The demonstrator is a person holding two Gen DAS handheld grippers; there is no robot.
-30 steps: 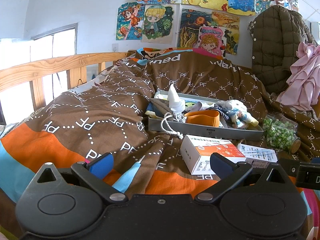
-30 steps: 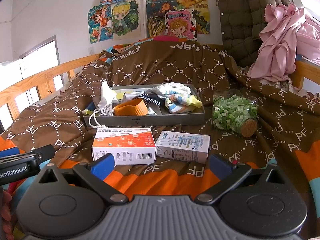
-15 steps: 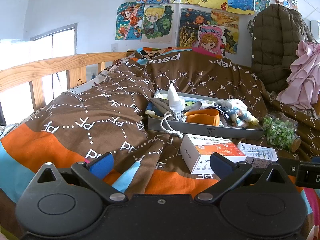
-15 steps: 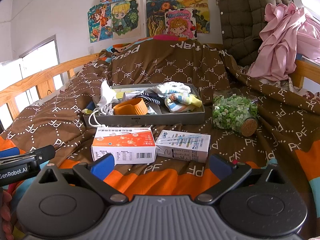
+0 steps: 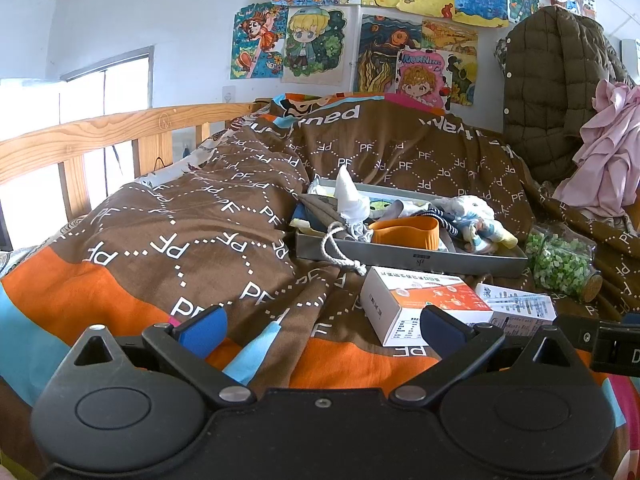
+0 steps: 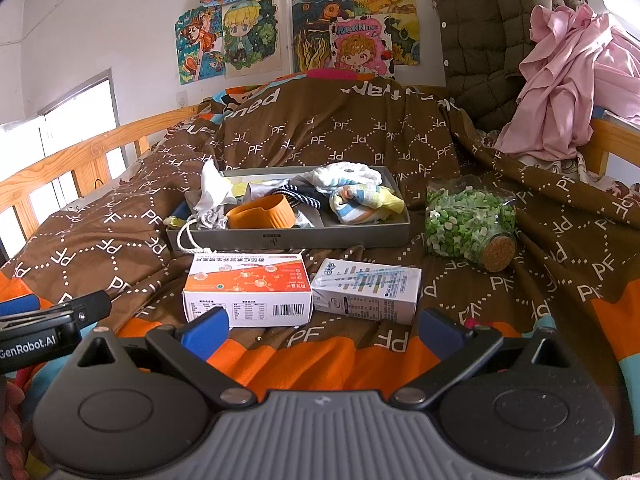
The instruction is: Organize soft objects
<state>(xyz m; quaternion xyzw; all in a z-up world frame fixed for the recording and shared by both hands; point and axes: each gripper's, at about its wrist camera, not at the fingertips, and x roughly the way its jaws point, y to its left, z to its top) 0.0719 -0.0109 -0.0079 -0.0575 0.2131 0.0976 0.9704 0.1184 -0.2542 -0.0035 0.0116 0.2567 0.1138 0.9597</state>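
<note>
Right gripper (image 6: pixel 322 330) low over the bed, jaws wide apart, nothing betw them. Brown "PF" blanket (image 6: pixel 340 140) w/ orange band covers the bed. Grey tray (image 6: pixel 296 236) sits on it, stuffed w/ soft bits: white cloth (image 6: pixel 214 190) sticking up at left, drawstring pouch (image 6: pixel 208 218) w/ cord over the rim, orange band (image 6: pixel 260 212) in the middle, striped socks (image 6: pixel 360 200) at right. In front of tray: orange-white box (image 6: pixel 248 288) and smaller white box (image 6: pixel 366 290), side by side, just touching. Jar of green bits (image 6: pixel 468 222) lies on its side right of tray, cork end toward us. Left gripper (image 6: pixel 52 320) pokes in at left edge. Pink garment (image 6: pixel 560 80) heaped at far right.
</note>
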